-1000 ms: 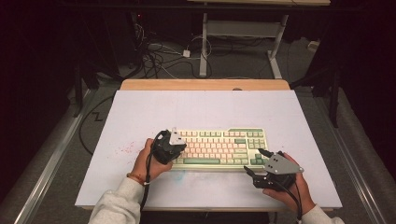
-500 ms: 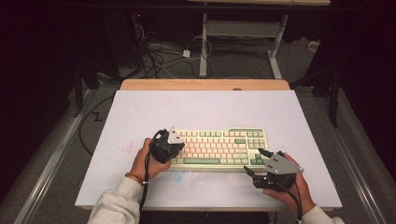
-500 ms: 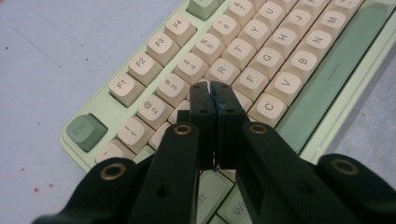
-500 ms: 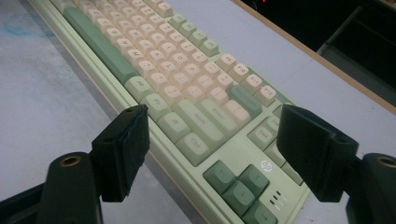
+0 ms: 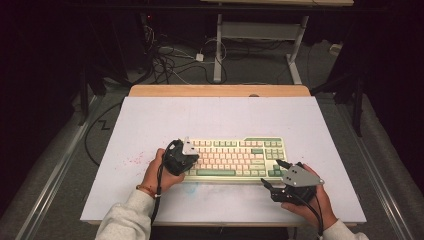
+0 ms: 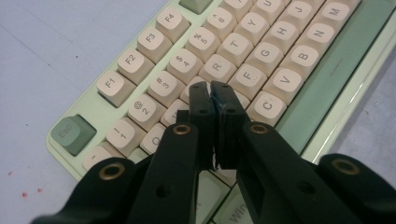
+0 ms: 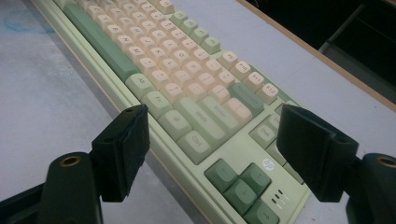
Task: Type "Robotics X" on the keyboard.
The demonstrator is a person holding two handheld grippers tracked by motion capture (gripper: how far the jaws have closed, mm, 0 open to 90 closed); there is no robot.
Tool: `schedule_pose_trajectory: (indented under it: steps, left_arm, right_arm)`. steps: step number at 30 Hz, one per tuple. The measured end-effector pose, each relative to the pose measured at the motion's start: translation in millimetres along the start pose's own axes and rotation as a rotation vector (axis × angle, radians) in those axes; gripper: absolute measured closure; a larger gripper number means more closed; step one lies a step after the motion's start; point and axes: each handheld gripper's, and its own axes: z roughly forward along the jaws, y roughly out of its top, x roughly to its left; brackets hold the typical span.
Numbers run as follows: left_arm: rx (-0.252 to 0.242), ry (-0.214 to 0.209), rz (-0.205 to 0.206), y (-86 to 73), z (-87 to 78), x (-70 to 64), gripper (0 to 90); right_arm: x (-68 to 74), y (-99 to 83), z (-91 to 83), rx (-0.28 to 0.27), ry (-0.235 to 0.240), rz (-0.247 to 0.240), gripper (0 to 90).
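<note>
A pale green keyboard [image 5: 235,158] with cream and green keys lies across the middle of the white table. My left gripper [image 5: 187,153] hovers over its left end. In the left gripper view the keyboard [image 6: 261,51] lies under the left gripper [image 6: 211,88], whose jaws are pressed together with nothing between them, tips over the keys near E and D. My right gripper [image 5: 272,173] sits at the keyboard's front right corner. In the right gripper view the keyboard [image 7: 187,93] runs between the wide-apart jaws of the right gripper [image 7: 212,116], which hold nothing.
The white table top [image 5: 215,120] has bare room behind and to both sides of the keyboard, with red specks [image 5: 132,161] at the left. A wooden strip [image 5: 220,90] edges the far side. Cables [image 5: 170,60] lie on the floor beyond.
</note>
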Motion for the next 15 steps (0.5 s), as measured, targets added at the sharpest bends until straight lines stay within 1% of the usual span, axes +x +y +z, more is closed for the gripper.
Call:
schedule_pose_trajectory:
  steps: [5,6,7,8,10,13,15]
  left_arm:
    - [0.009,0.002,0.007,-0.6,2.8,-1.4,85.3]
    - [0.016,-0.007,0.006,-0.8,3.7,-1.1,86.1]
    - [0.024,-0.005,0.012,-1.4,5.5,-1.5,86.3]
    - [0.020,-0.003,0.007,-1.5,5.7,-1.5,86.9]
    - [0.021,-0.001,0.011,-1.2,4.7,-1.7,86.3]
    - [0.001,0.000,0.004,-0.9,2.0,-1.6,85.5]
    - [-0.002,0.005,0.009,0.0,0.2,-1.9,84.9]
  right_arm:
    - [0.4,0.1,0.2,0.001,0.001,0.000,26.3]
    - [0.3,0.1,0.1,0.002,0.001,-0.002,26.3]
    - [0.2,0.0,0.1,0.002,0.001,-0.003,26.3]
    - [0.2,-0.1,0.3,0.004,0.002,-0.003,26.3]
    - [0.4,-0.2,0.4,0.005,0.000,-0.004,26.3]
    - [0.7,0.3,-0.9,-0.004,-0.004,-0.007,26.3]
    - [0.5,0.5,-1.4,-0.007,-0.007,-0.005,26.3]
